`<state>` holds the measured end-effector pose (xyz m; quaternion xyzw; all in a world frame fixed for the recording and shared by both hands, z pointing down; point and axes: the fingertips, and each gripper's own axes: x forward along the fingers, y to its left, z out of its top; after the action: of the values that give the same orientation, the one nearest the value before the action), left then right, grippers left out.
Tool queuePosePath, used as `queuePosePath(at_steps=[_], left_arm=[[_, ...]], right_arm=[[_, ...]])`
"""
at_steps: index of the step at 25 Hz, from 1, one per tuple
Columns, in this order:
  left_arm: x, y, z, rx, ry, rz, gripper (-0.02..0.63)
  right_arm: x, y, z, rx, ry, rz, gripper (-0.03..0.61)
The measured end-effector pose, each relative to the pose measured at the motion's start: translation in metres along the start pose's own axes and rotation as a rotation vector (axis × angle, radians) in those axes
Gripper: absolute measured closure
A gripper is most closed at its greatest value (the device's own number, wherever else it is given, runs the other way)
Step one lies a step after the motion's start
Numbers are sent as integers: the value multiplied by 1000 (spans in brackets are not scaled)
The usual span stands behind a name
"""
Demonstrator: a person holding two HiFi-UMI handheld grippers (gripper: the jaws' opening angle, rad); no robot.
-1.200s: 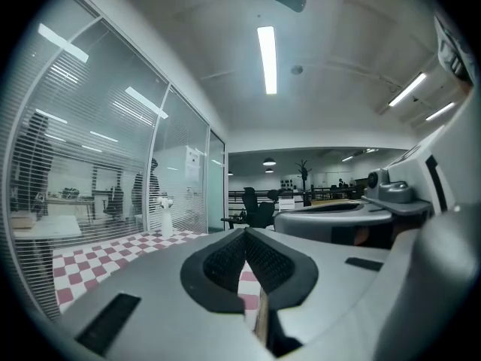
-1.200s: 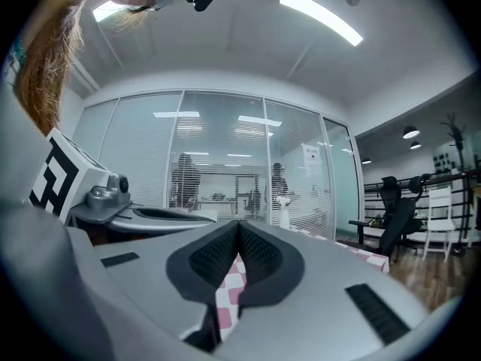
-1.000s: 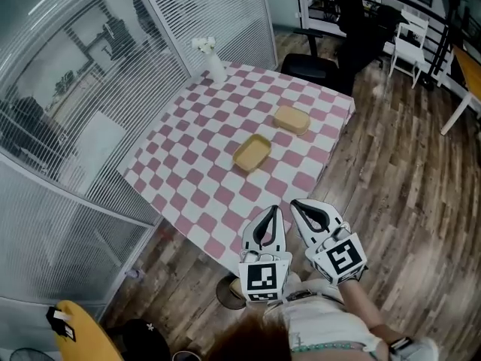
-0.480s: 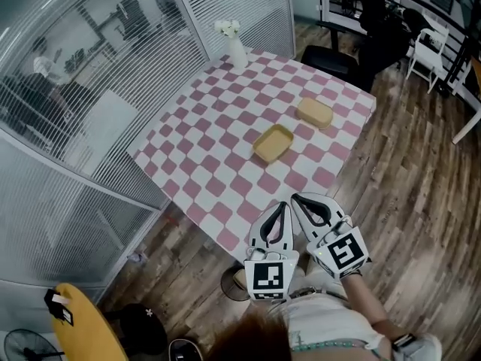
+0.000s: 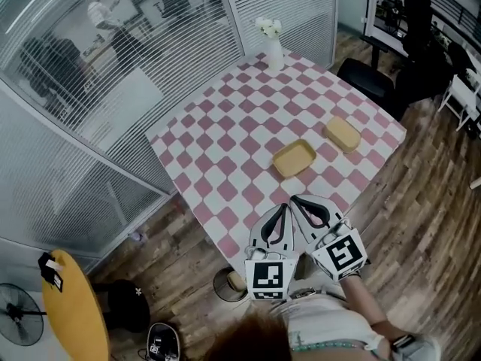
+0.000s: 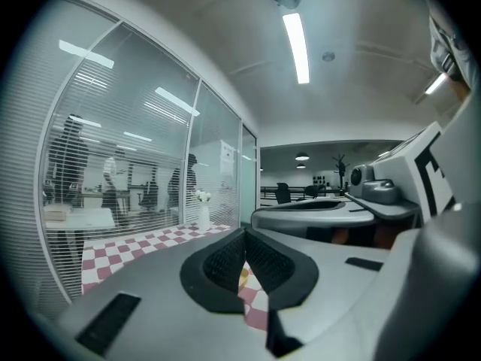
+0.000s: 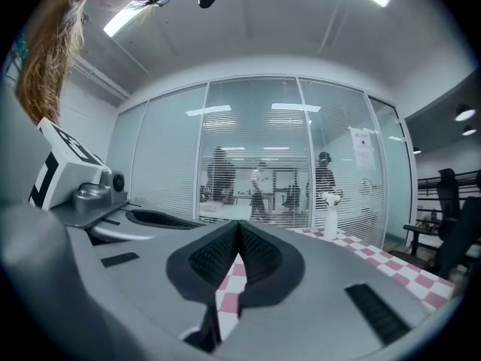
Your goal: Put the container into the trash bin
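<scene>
An open tan container (image 5: 294,159) lies on the pink-and-white checked table (image 5: 225,138), and its tan lid (image 5: 343,134) lies apart from it, further right. My left gripper (image 5: 281,207) and right gripper (image 5: 295,199) hover side by side over the table's near corner, short of the container. Both are shut with nothing between the pads. In the left gripper view the left gripper (image 6: 244,239) points across the tablecloth, and a sliver of the container (image 6: 243,276) shows below the pads. The right gripper (image 7: 239,230) points level over the table. I cannot make out a trash bin for certain.
A white vase of flowers (image 5: 271,45) stands at the table's far corner. Glass partitions with blinds (image 5: 83,126) run along the left. A black chair (image 5: 368,77) sits beyond the table. A round dark base (image 5: 228,284), a yellow seat (image 5: 71,314) and a fan (image 5: 15,323) are on the wooden floor.
The head view has swung left, so the table sits further right and nearer. Both grippers have moved along over the table's near corner, still shut and side by side.
</scene>
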<state>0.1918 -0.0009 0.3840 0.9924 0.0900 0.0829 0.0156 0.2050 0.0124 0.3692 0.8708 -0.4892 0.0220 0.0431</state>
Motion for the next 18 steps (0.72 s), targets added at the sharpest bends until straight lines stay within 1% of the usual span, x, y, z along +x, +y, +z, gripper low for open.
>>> queuePosePath(at_steps=[3, 5, 10, 14, 18], left_arm=[[30, 0, 5, -22, -5, 52, 609], [47, 2, 9, -26, -10, 100, 609], [86, 4, 20, -34, -20, 188, 609], [109, 2, 24, -45, -24, 252, 609], [121, 4, 27, -48, -22, 329, 609]], right_arm=[[11, -30, 1, -4, -11, 52, 586], [20, -49, 4, -10, -23, 97, 585], [36, -90, 7, -18, -38, 171, 586], [43, -113, 2, -13, -34, 233, 586], [53, -123, 3, -19, -41, 316, 586]])
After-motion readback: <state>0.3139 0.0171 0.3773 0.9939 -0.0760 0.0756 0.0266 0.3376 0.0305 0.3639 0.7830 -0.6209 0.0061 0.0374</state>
